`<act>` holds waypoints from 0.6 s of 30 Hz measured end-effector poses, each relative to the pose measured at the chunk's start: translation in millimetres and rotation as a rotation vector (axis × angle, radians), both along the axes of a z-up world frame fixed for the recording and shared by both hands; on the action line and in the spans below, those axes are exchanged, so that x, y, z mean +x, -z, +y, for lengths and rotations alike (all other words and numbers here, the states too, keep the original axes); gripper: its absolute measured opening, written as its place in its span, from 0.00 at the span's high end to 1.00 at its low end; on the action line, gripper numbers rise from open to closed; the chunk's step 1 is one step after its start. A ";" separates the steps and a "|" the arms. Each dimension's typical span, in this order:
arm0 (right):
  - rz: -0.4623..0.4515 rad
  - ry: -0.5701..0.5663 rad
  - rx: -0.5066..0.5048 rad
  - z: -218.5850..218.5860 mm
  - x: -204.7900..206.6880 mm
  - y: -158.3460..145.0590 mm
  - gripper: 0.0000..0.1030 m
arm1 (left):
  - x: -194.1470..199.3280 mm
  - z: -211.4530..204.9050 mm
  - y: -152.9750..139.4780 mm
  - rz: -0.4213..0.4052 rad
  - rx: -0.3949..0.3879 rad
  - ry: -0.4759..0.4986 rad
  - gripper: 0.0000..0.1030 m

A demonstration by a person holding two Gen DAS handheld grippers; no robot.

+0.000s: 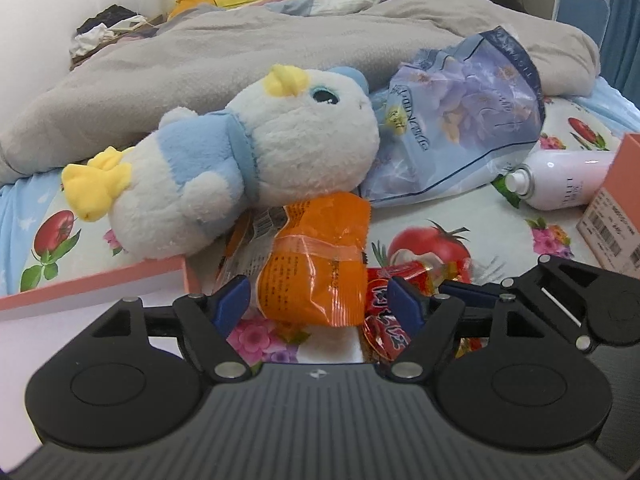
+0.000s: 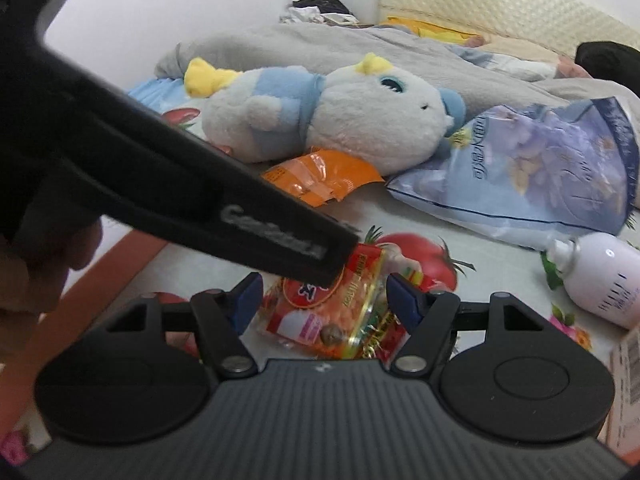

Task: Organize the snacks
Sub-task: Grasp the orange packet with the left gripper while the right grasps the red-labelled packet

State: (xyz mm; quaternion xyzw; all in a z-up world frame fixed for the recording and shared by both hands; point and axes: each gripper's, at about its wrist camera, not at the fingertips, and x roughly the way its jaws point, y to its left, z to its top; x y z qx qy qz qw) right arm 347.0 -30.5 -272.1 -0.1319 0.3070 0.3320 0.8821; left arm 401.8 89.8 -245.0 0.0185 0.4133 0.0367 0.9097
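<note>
While our left tool (image 1: 320,300) spreads wide around the orange snack packet (image 1: 316,256) on the tomato-print bedsheet (image 1: 500,220), our right tool (image 2: 322,300) gapes around the red snack packet (image 2: 332,316); beyond them lie a plush penguin (image 1: 240,160) and grey blanket (image 1: 200,48).

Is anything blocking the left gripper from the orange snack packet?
Nothing visible: the crinkly orange plastic snack packet already lies between the open blue fingertips of the left gripper, with the white-and-blue plush toy behind it.
</note>
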 end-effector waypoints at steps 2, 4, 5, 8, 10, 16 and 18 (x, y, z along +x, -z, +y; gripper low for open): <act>-0.005 -0.003 0.009 0.7 0.9 2.3 0.31 | 4.2 0.6 3.4 -0.004 0.009 0.006 0.23; -0.001 -0.009 0.007 1.8 1.2 5.4 0.30 | 8.0 1.2 7.8 -0.004 0.022 0.012 0.23; -0.005 -0.009 0.006 2.2 0.3 6.1 0.31 | 10.0 2.3 10.9 0.000 0.029 0.010 0.23; 0.014 0.001 0.011 2.2 0.8 5.2 0.33 | 12.6 6.7 17.9 0.009 0.012 -0.003 0.25; 0.027 0.003 0.016 1.9 1.4 4.8 0.36 | 11.5 7.5 18.6 0.001 0.005 -0.005 0.27; 0.023 0.000 -0.017 2.6 -4.7 2.1 0.41 | 5.3 4.4 16.2 -0.004 0.042 0.006 0.55; 0.039 0.007 -0.019 0.3 -4.2 1.0 0.41 | 2.5 4.2 16.0 -0.005 0.062 0.010 0.64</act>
